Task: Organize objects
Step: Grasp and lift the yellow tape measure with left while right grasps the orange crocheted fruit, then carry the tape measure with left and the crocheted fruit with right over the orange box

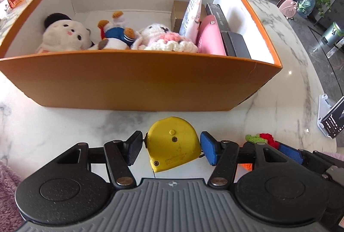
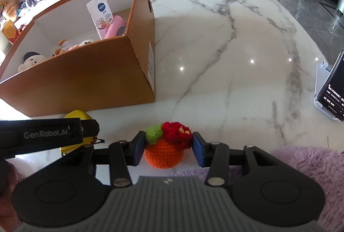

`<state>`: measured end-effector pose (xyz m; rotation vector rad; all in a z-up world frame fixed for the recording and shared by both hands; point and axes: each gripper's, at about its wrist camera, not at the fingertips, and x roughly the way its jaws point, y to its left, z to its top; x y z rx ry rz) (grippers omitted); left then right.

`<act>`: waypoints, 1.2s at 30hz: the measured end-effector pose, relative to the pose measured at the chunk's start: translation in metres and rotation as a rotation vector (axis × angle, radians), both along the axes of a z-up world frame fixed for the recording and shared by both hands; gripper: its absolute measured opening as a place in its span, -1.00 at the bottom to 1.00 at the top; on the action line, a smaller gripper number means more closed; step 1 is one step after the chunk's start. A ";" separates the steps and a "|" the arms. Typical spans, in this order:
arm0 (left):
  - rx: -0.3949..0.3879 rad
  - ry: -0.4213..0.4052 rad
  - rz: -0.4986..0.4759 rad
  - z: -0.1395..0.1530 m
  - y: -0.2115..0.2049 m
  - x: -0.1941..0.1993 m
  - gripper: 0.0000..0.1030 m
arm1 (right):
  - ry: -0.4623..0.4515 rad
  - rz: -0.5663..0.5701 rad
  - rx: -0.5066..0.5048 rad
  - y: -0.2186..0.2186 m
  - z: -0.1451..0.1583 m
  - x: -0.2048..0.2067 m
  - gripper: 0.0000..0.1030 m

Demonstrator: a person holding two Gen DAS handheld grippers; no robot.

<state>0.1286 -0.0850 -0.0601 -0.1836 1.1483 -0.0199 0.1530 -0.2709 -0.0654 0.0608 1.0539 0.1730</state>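
The tape measure (image 1: 173, 143) looks hard and smooth, so it may slip; the left gripper (image 1: 172, 149) fingers stand spread beside its flat sides. The crochet pot (image 2: 166, 146) is soft and light, between the spread right gripper (image 2: 166, 147) fingers.

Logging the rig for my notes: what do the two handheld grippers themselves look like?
Both match: the left gripper and right gripper have black linkage arms with silver rivets, blue textured finger pads, two black round discs and a ribbed grey centre plate. The left one's side, seen from the right wrist, reads "GenRobot.AI". Fuzzy lilac sleeves show at the edges.
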 end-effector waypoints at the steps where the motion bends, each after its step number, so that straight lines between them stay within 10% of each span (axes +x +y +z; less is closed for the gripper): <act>1: -0.004 -0.005 -0.005 0.002 0.003 0.001 0.33 | -0.009 0.003 -0.001 0.001 0.002 -0.002 -0.06; 18: -0.017 -0.191 -0.128 0.085 0.053 -0.042 0.33 | -0.195 0.110 0.138 0.034 0.095 -0.020 -0.06; 36: 0.129 -0.305 -0.237 0.117 0.097 0.062 0.33 | -0.257 0.272 0.117 0.103 0.126 0.077 -0.06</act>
